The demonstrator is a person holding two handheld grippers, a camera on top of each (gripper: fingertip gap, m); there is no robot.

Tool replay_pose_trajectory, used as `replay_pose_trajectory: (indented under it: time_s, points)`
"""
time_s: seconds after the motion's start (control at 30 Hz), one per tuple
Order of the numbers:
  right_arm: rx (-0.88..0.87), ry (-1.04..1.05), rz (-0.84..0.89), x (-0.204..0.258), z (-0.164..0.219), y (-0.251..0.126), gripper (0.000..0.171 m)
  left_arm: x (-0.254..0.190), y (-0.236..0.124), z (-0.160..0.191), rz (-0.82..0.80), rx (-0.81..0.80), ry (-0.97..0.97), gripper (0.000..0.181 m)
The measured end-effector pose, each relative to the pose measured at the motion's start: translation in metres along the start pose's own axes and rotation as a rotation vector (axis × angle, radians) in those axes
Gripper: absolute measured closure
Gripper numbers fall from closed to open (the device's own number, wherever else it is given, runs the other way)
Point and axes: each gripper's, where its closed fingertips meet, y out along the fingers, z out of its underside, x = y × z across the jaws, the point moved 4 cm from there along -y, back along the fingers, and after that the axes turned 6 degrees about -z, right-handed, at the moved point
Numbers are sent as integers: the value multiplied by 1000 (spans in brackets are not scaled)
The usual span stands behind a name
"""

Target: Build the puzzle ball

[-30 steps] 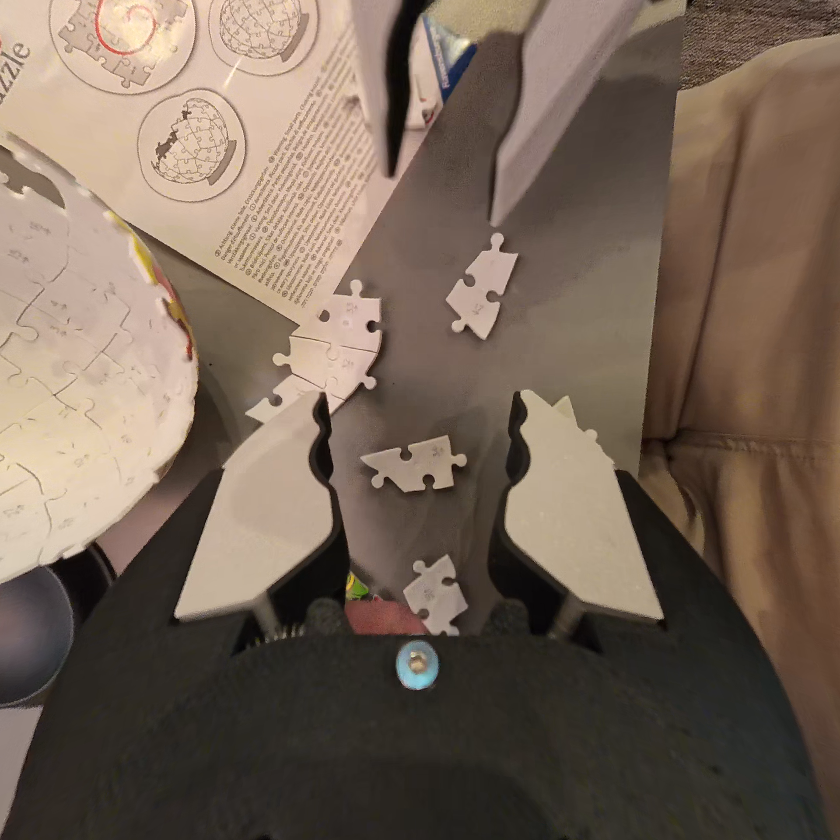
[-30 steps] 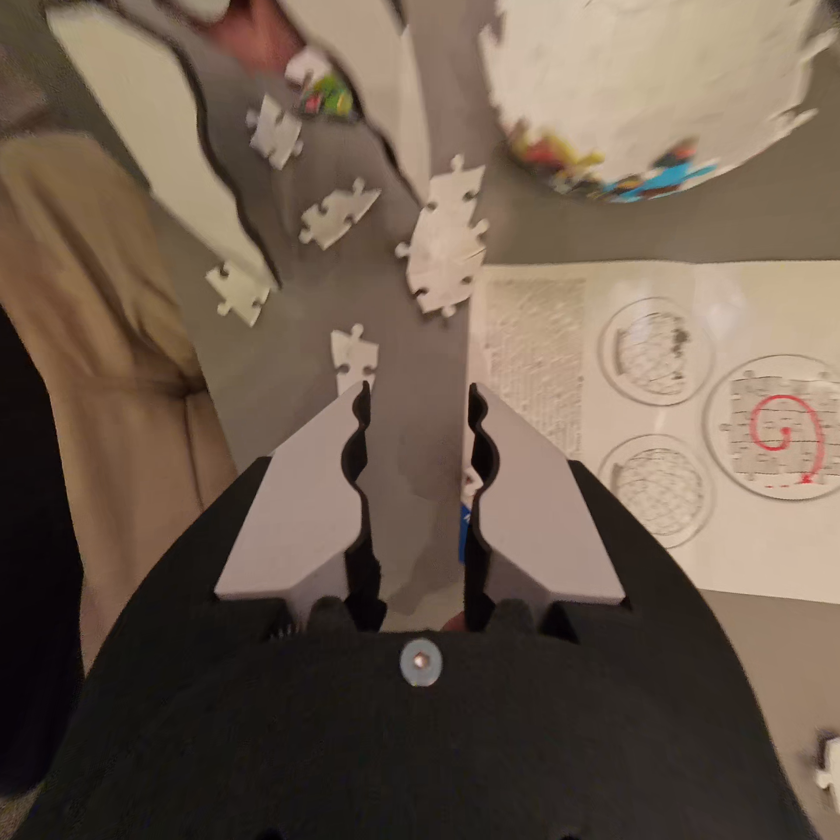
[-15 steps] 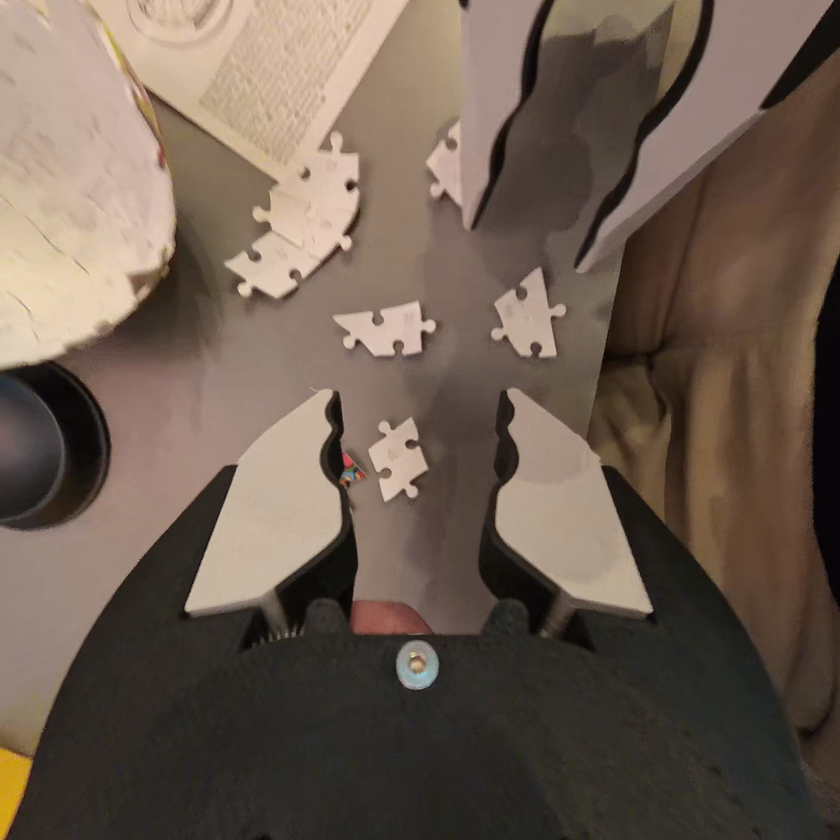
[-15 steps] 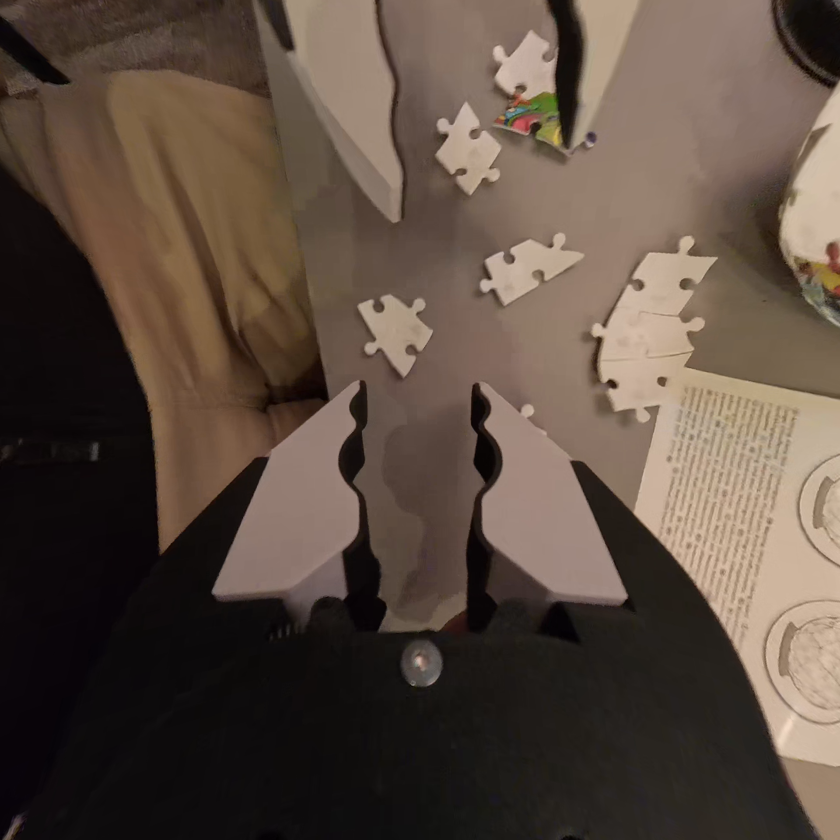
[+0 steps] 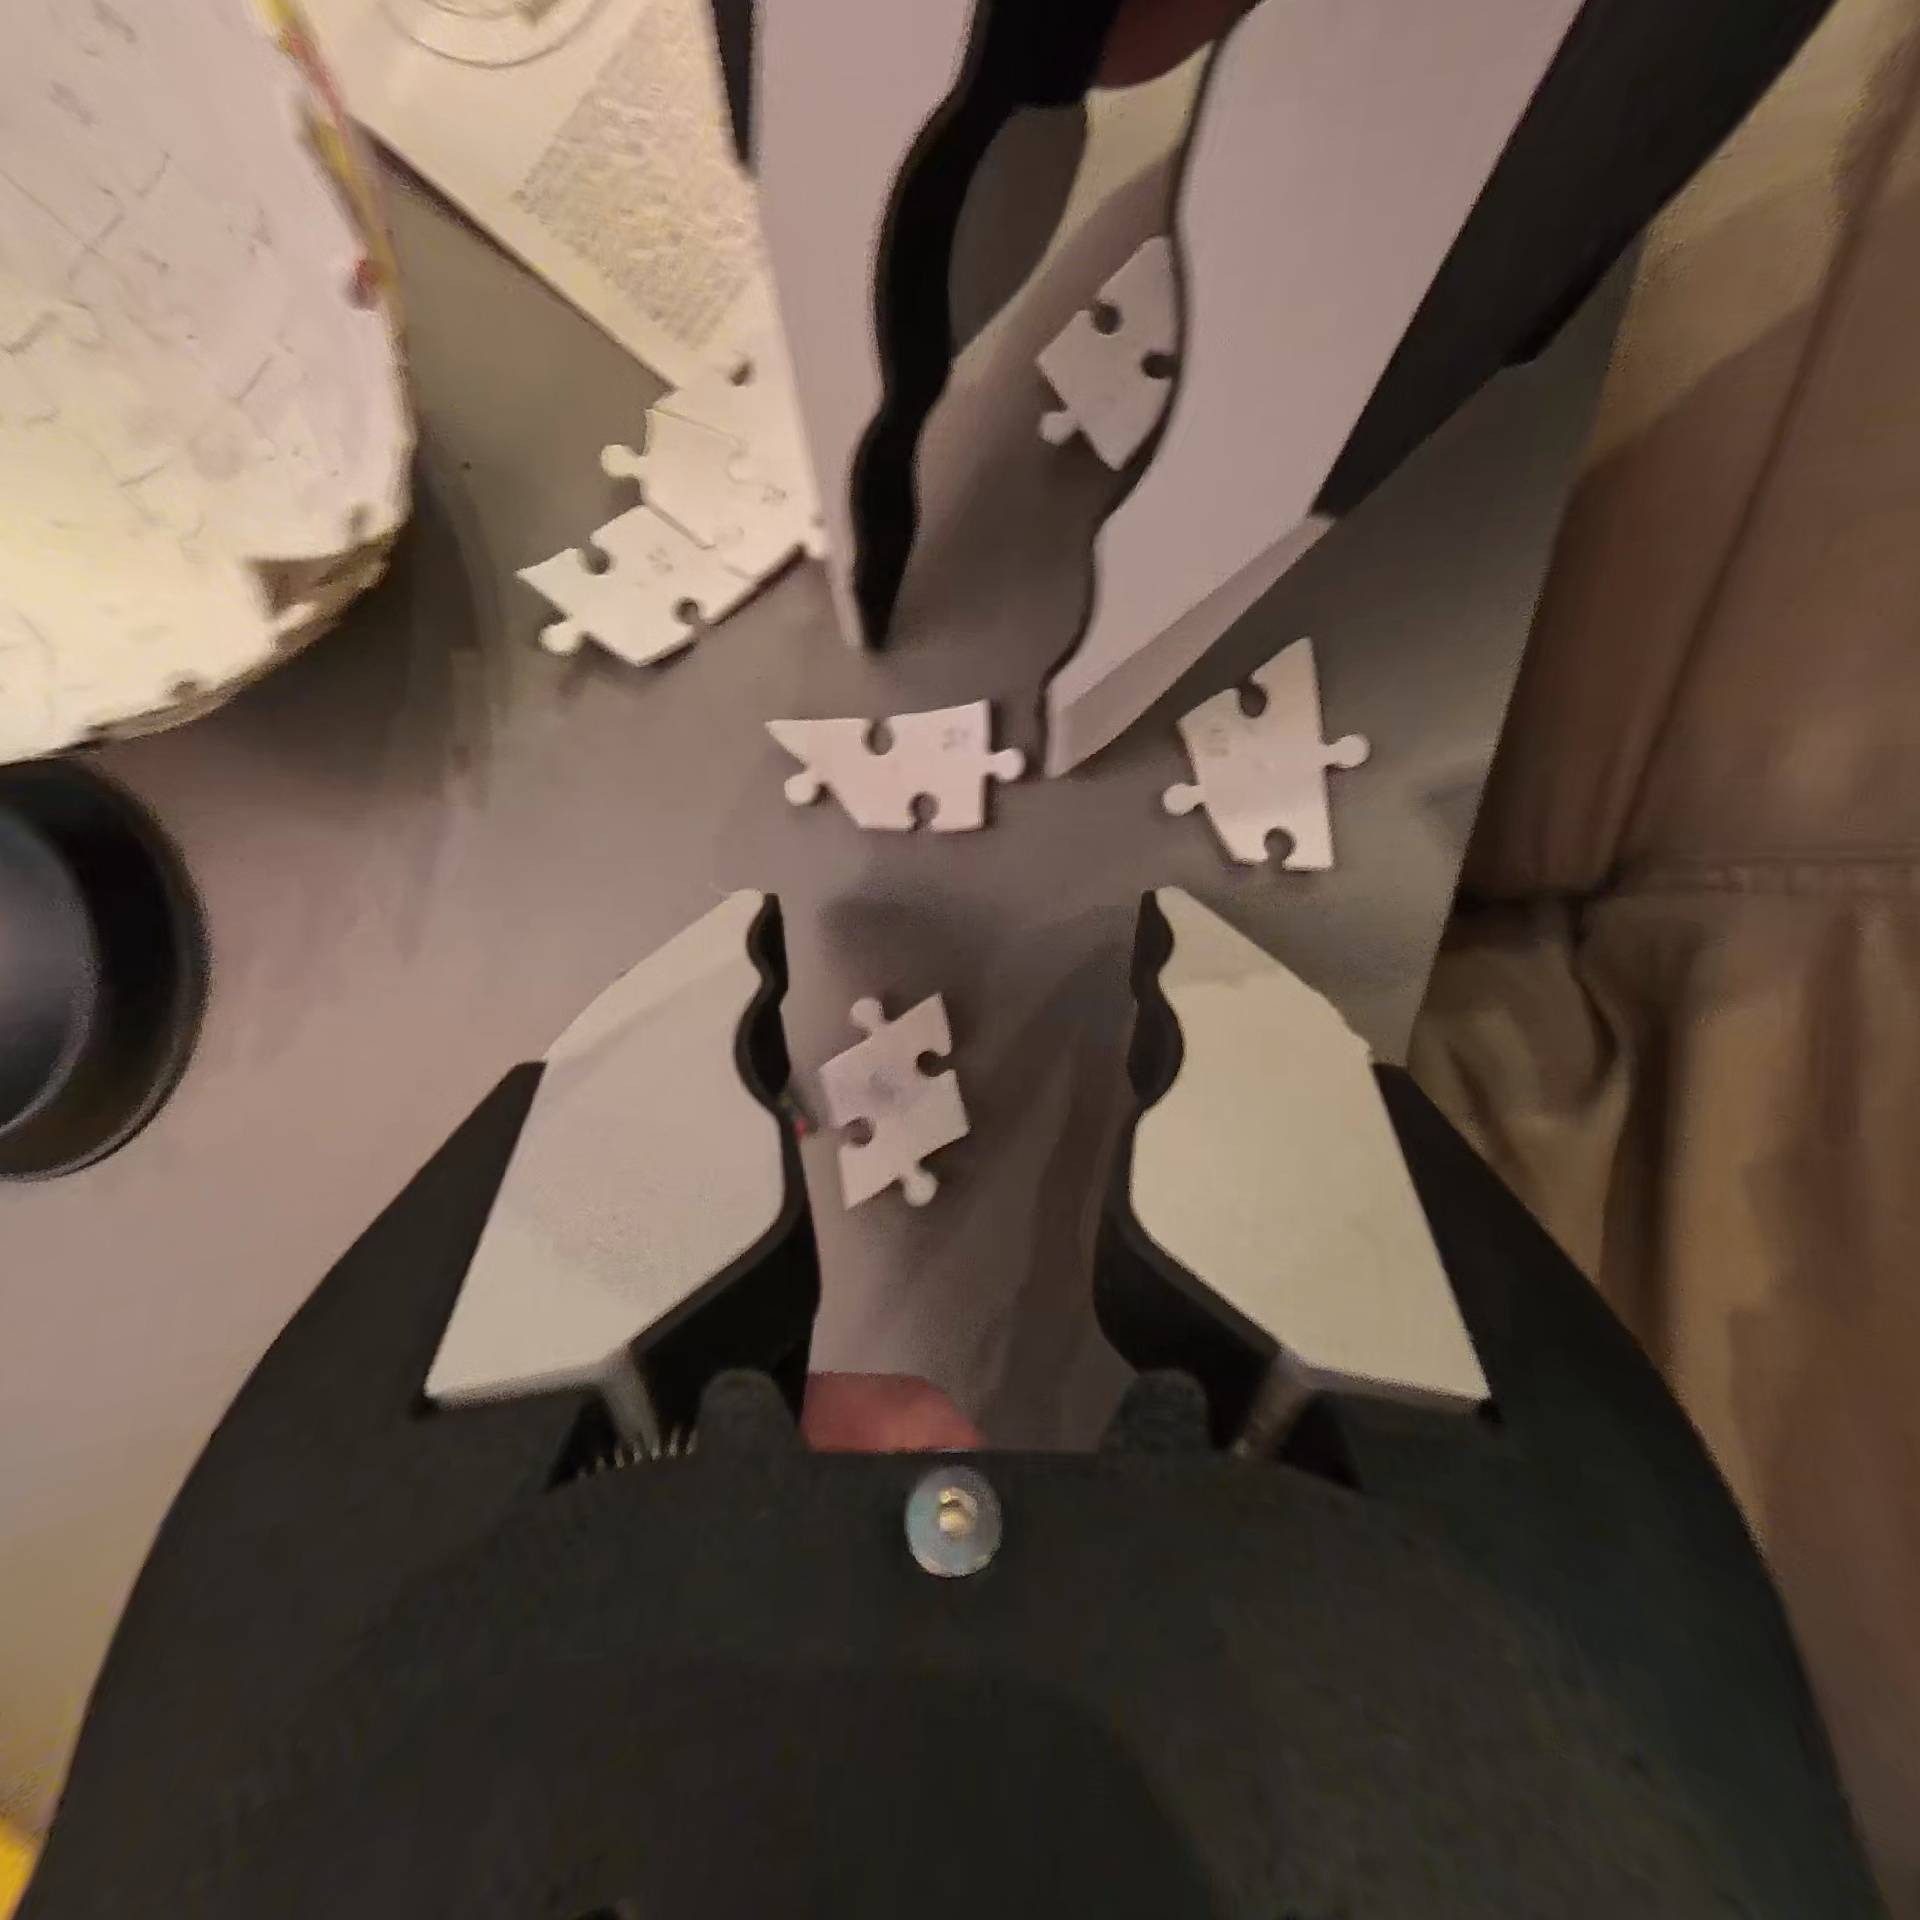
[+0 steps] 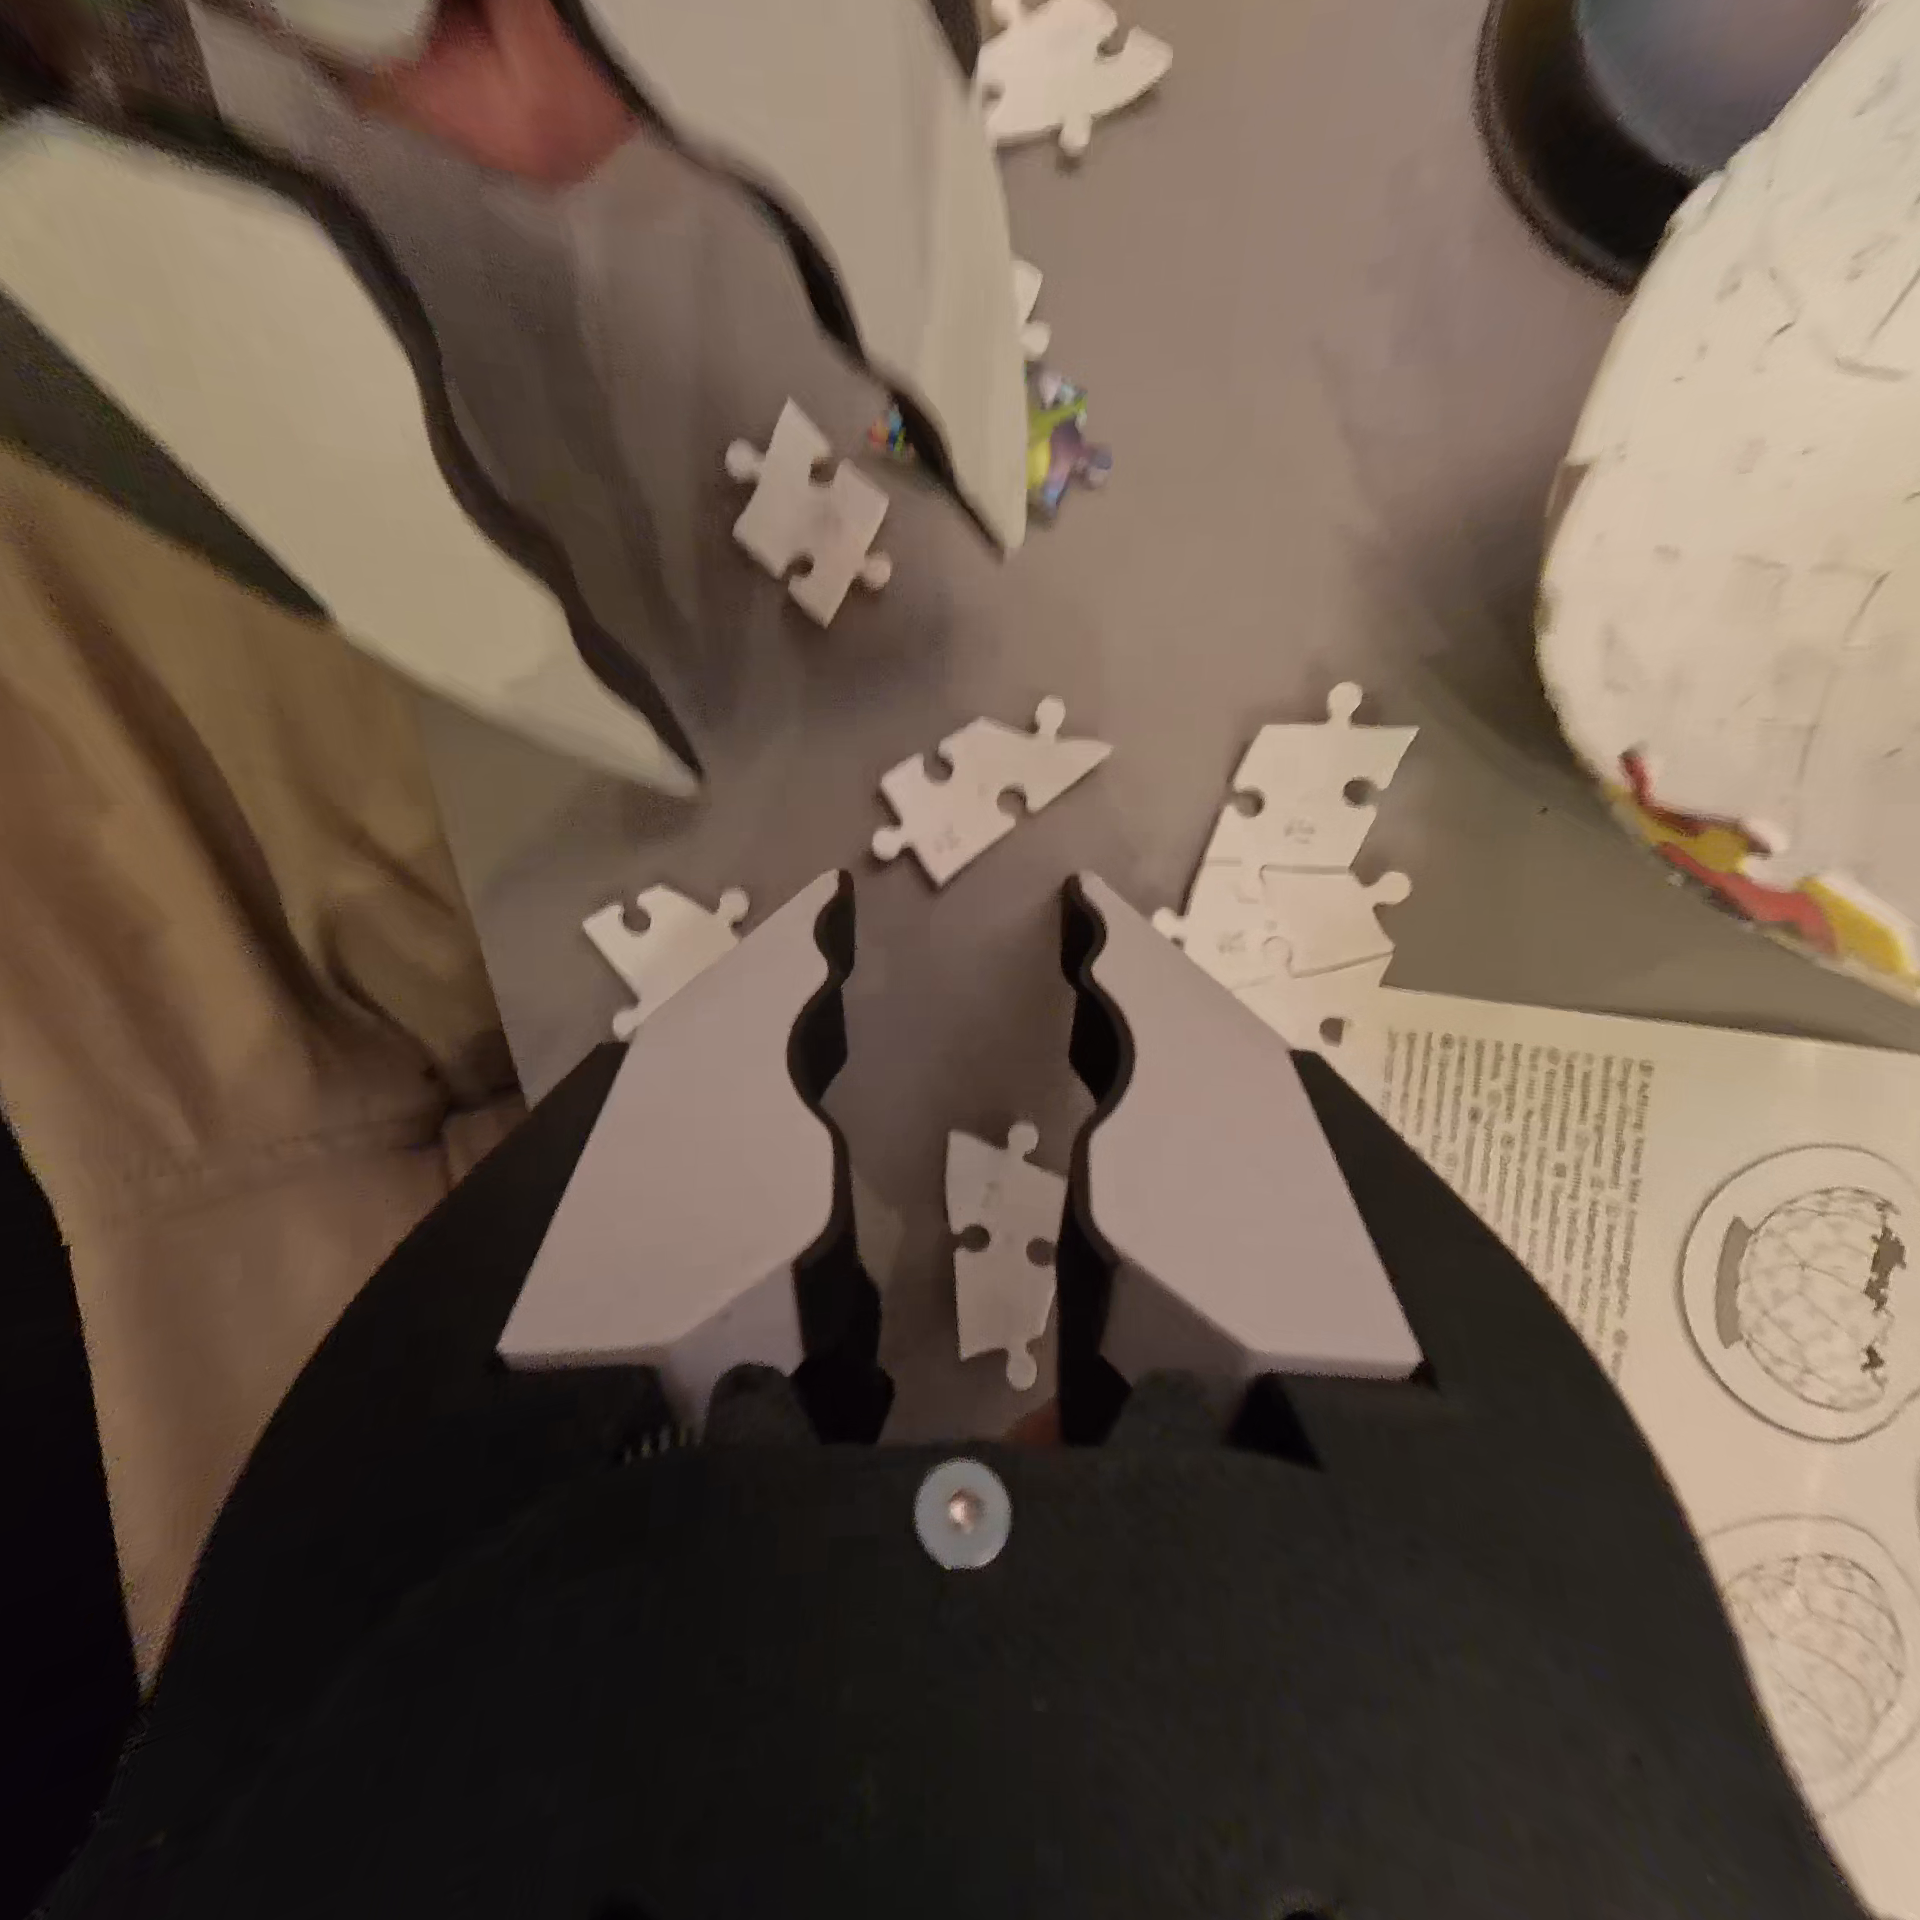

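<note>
Left wrist view: left gripper (image 5: 956,909), jaws apart, empty; loose puzzle piece (image 5: 896,1099) flat on bench (image 5: 416,935) between them, toward the left jaw; puzzle ball (image 5: 156,364) far left.

Right wrist view: right gripper (image 6: 956,894), jaws apart, empty; two-piece strip (image 6: 987,790) just ahead, long axis crosswise, nearer this gripper.

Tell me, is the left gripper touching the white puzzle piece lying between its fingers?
Apart. The right wrist view shows bare grey table on both sides of the white puzzle piece, separating it from each finger of the open left gripper.
</note>
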Motion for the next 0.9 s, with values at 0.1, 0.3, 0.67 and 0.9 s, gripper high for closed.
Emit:
replay_pose_trajectory:
  time_s: [0.1,0.3,0.67,0.9]
  points:
    - [-11,14,4,-2,-3,3,141,-6,9,-2,47,0,-34,118]
    - [-46,60,12,-7,-4,4,165,-10,14,-9,77,-23,-55,117]
    - [-23,-22,39,-12,-9,7,119,-3,14,-6,74,-16,-80,118]
    - [-41,-13,37,-14,-16,12,139,-5,15,-9,94,-43,-95,117]
